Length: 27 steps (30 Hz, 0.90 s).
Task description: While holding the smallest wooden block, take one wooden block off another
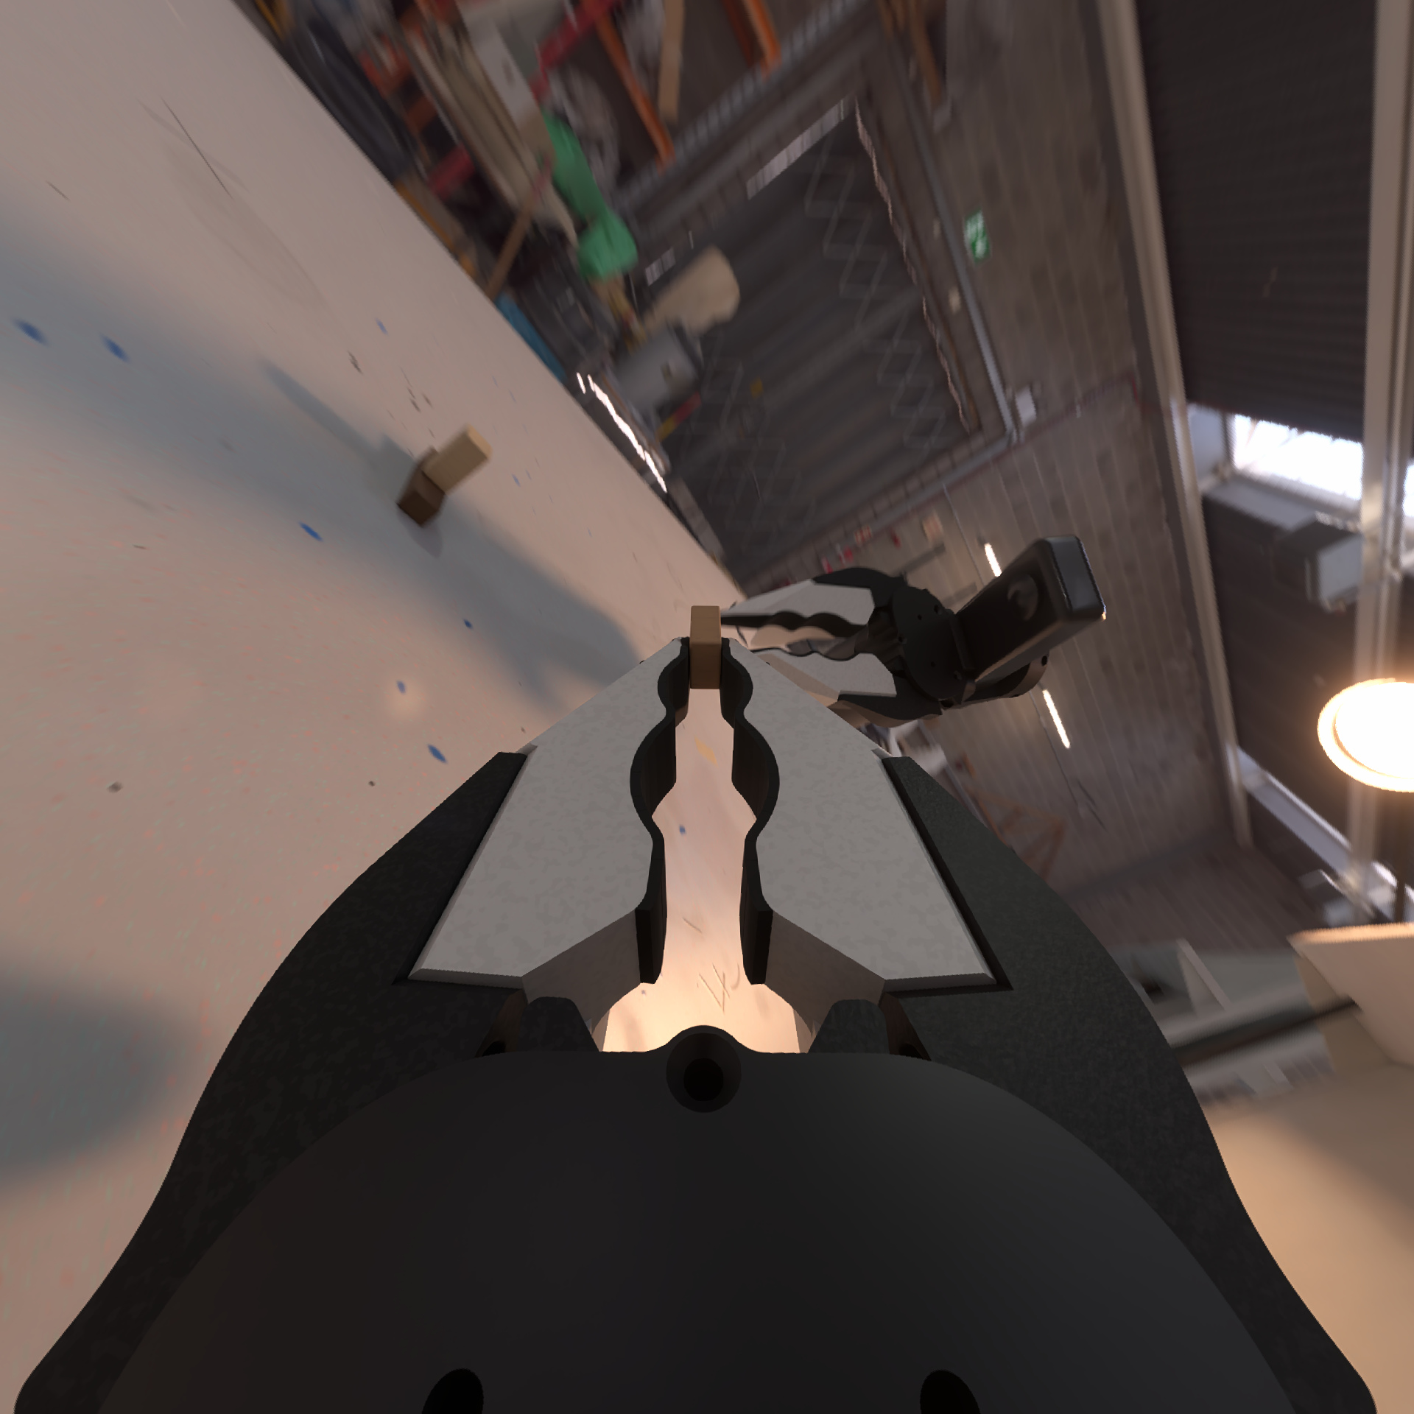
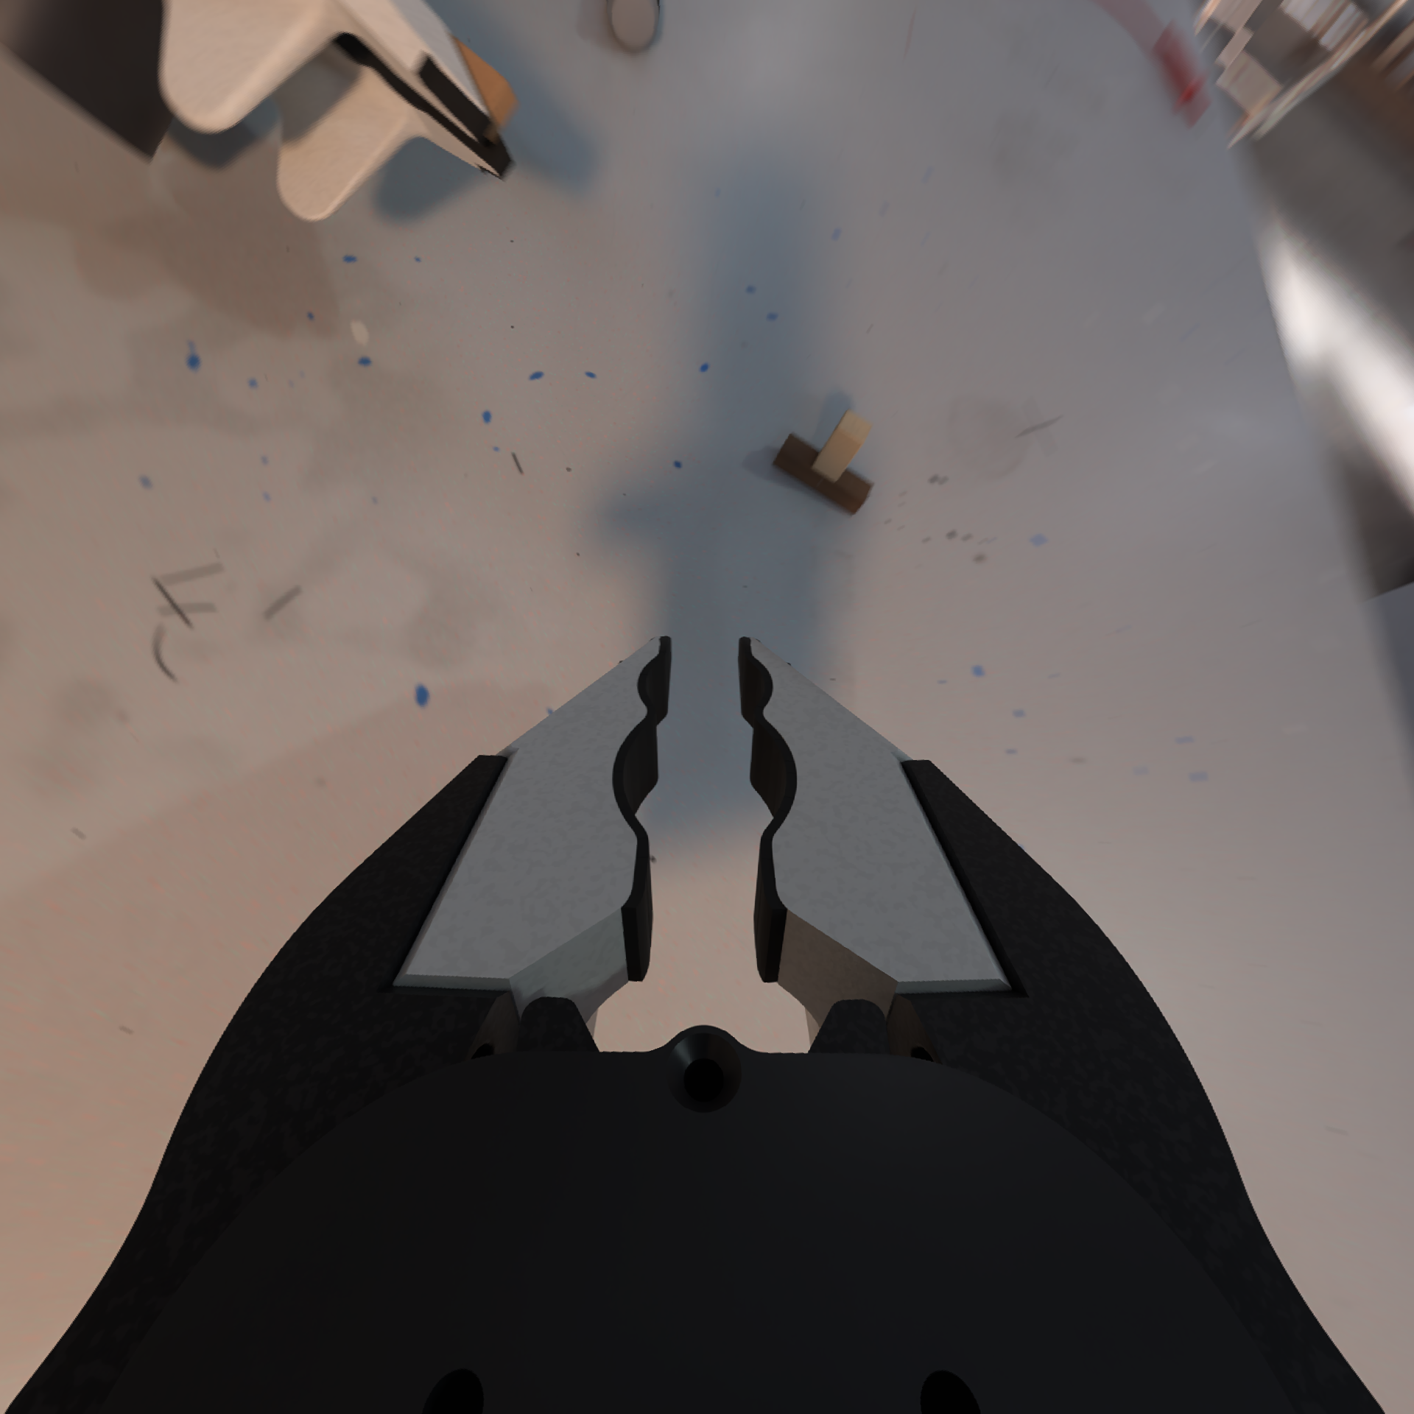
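- A pale worktable (image 1: 191, 689), flecked with blue specks and dark scratches, fills the left of the left wrist view; a blurred workshop with racks and a glowing lamp lies beyond its edge from 12 to 3 o'clock.
- Left wrist view: the left gripper (image 1: 705, 650) is closed on the smallest wooden block (image 1: 705, 646), a tan piece pinched at the very fingertips and poking out past them; the two stacked blocks sit on the table at about 10 o'clock, well apart from this gripper, the light block (image 1: 459, 457) resting on the dark block (image 1: 419, 501); the right gripper (image 1: 773, 631) hangs just beyond the held piece, toward 2 o'clock, above the table edge.
- Right wrist view: the camera looks down on the table (image 2: 306, 765); the right gripper (image 2: 705, 650) has its jaws parted by a narrow gap with nothing between them; the stack lies ahead toward 1 o'clock, well apart from the fingertips; the dark block (image 2: 849, 493) runs long from 10 to 4 o'clock, and the light block (image 2: 840, 445) crosses its middle, long axis running from 1 to 7 o'clock; the left gripper (image 2: 490, 126) shows at 11 o'clock with the small block (image 2: 490, 84) in its tips.
- Judgement: the empty right gripper is the one free for the lift; it likely needs to advance toward 1 o'clock, descend, and turn so its fingers close across the light block's narrow sides, clear of the dark one below.
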Motion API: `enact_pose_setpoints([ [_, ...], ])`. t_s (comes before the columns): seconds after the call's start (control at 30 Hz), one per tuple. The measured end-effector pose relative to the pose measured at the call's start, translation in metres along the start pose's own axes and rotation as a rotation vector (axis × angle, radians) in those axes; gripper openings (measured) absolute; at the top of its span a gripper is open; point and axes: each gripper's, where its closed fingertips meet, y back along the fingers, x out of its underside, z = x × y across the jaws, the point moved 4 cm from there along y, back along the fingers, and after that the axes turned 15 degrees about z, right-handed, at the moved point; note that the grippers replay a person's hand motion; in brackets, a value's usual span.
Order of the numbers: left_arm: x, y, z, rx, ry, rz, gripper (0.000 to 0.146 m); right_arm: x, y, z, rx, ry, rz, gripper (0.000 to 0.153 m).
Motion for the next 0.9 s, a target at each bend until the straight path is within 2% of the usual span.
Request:
enact_pose_setpoints([
  [0.07, 0.0, 0.009, -0.002, -0.032, -0.014, -0.109, 0.006, -0.012, -0.012, -0.007, -0.136, -0.119, 0.068, 0.013],
  [0.13, -0.001, 0.014, 0.0, -0.063, -0.022, -0.172, 0.006, -0.023, -0.022, -0.016, -0.197, -0.178, 0.077, 0.016],
  [0.23, -0.002, 0.018, 0.002, -0.029, 0.018, -0.234, 0.006, -0.03, -0.035, -0.03, -0.069, -0.116, 0.122, 0.014],
  [0.37, -0.002, 0.015, 0.004, 0.025, 0.059, -0.202, 0.006, -0.032, -0.053, -0.042, -0.163, -0.059, 0.17, 0.013],
  [0.5, 0.001, 0.008, 0.0, 0.002, 0.009, -0.149, 0.006, -0.024, -0.07, -0.052, -0.188, 0.012, 0.329, 0.017],
  [0.63, 0.003, 0.005, -0.002, -0.013, -0.022, -0.127, 0.006, -0.026, -0.08, -0.051, -0.266, -0.087, 0.326, 0.021],
  [0.77, 0.004, 0.005, -0.003, -0.005, -0.026, -0.124, 0.006, -0.028, -0.084, -0.048, -0.24, -0.076, 0.323, 0.02],
  [0.9, 0.004, 0.004, -0.003, 0.001, -0.03, -0.116, 0.006, -0.029, -0.075, -0.041, -0.198, 0.037, 0.328, 0.017],
])
